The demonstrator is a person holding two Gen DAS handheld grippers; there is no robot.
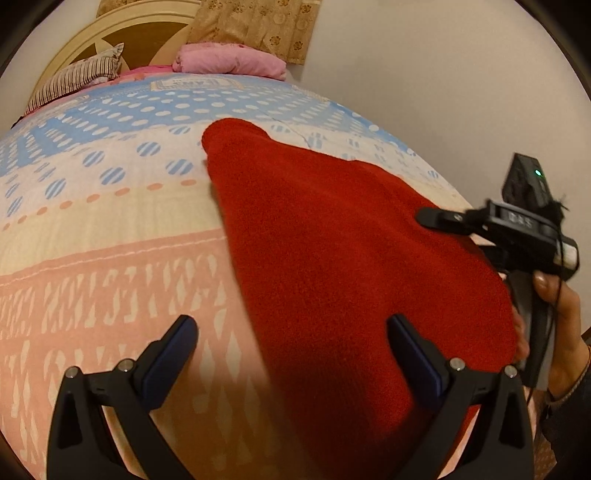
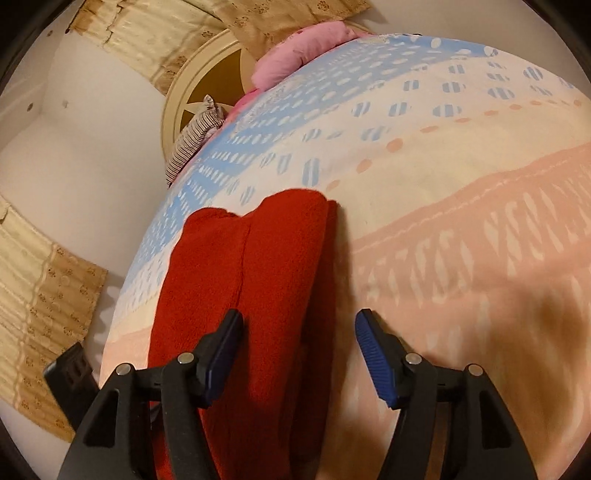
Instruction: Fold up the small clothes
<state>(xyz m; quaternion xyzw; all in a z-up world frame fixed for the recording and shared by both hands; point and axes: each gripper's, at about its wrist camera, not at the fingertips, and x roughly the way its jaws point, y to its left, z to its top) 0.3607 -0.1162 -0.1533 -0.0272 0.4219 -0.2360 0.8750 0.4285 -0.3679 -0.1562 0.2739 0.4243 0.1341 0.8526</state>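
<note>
A red fleece garment (image 1: 332, 258) lies lengthwise on the patterned bedsheet (image 1: 110, 221), folded into a long strip with a seam down its middle (image 2: 243, 266). My left gripper (image 1: 291, 328) is open wide at the garment's near end, one finger over the sheet and the other over the red cloth. My right gripper (image 2: 299, 321) is open too, low over the garment's right edge, with its left pad (image 2: 225, 347) above the cloth and nothing pinched. In the left wrist view a hand (image 1: 565, 317) holds the right gripper, and one finger (image 1: 436, 218) rests at the garment's right edge.
At the head of the bed lie a folded pink blanket (image 1: 229, 61) and a striped pillow (image 1: 74, 79), against a round cream headboard (image 1: 110, 33). Patterned curtains (image 2: 40, 295) hang on the pale wall. The bed's edge runs close beside the garment (image 1: 443, 181).
</note>
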